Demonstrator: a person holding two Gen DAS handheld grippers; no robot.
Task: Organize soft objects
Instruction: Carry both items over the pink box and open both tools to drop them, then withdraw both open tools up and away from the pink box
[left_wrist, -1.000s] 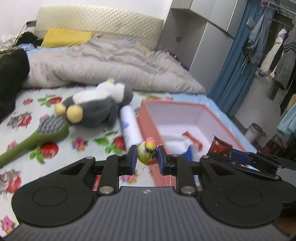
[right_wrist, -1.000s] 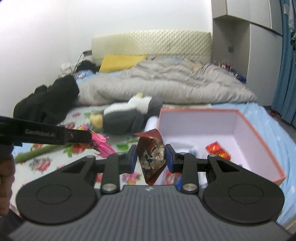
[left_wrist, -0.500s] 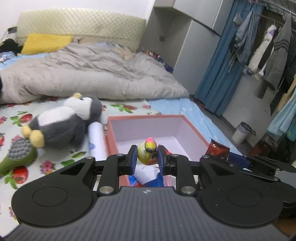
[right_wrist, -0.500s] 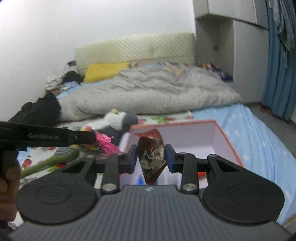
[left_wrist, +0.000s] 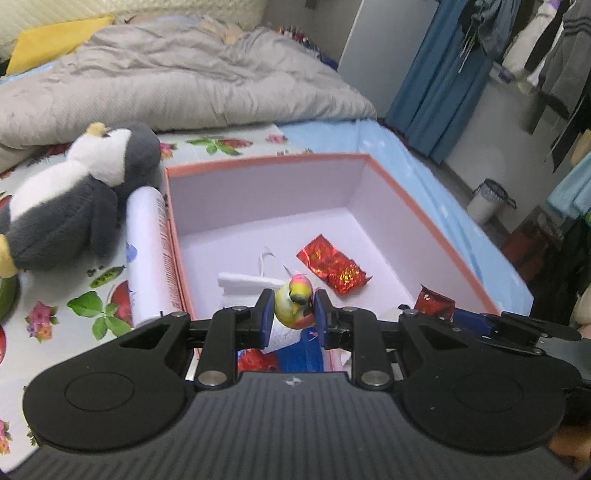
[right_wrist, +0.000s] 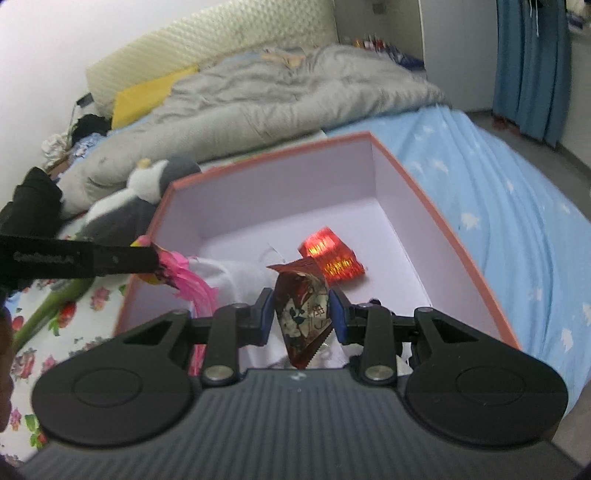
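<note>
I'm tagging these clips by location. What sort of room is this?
Most likely a lived-in bedroom: a bed with a rumpled grey duvet and padded headboard, blue curtains, and clothes hanging at the right.

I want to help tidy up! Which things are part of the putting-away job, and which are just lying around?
Part of the job:
- bird toy, held in the left gripper
- snack packet, held in the right gripper
- open box
- red foil packet in the box
- plush penguin beside the box

Just lying around:
- grey duvet
- yellow pillow
- blue curtain
- bin
</note>
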